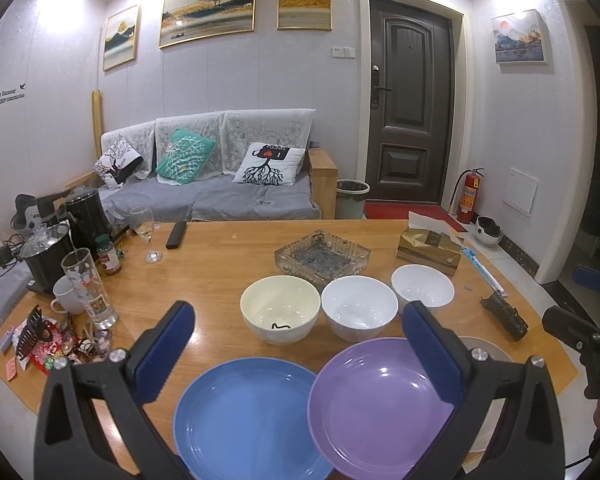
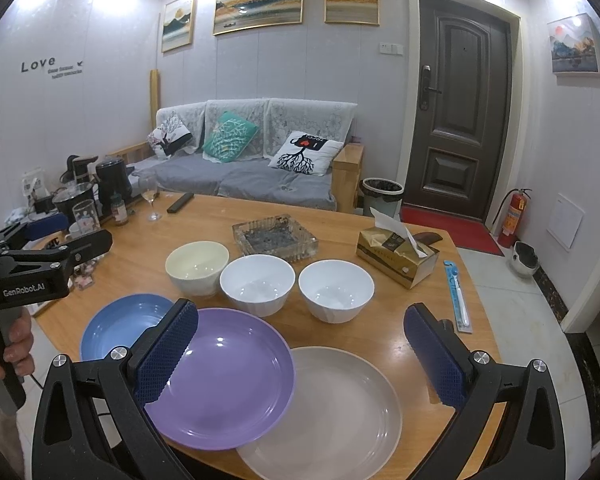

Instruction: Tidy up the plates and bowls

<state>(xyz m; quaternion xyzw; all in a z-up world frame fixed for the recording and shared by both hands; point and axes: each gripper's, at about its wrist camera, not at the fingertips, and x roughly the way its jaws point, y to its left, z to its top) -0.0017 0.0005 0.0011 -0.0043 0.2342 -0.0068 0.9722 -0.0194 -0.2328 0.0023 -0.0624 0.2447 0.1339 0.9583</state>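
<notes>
Hovering my left gripper (image 1: 298, 354) and right gripper (image 2: 300, 354), fingers spread and empty, over the overlapping blue plate (image 1: 248, 416), purple plate (image 2: 224, 376) and grey plate (image 2: 340, 412) for stacking.

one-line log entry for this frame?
phase: pre-grasp | left hand-held gripper: open, empty | right hand-held gripper: open, empty | purple plate: overlaps grey plate | bowls: unstacked

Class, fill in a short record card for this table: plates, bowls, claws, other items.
plates: round blue plate, round purple plate overlapping round grey plate
bowls: cream bowl, two white bowls, in a row
claws: left claw open; right claw open; both empty
other: square glass ashtray, gold tissue box
</notes>
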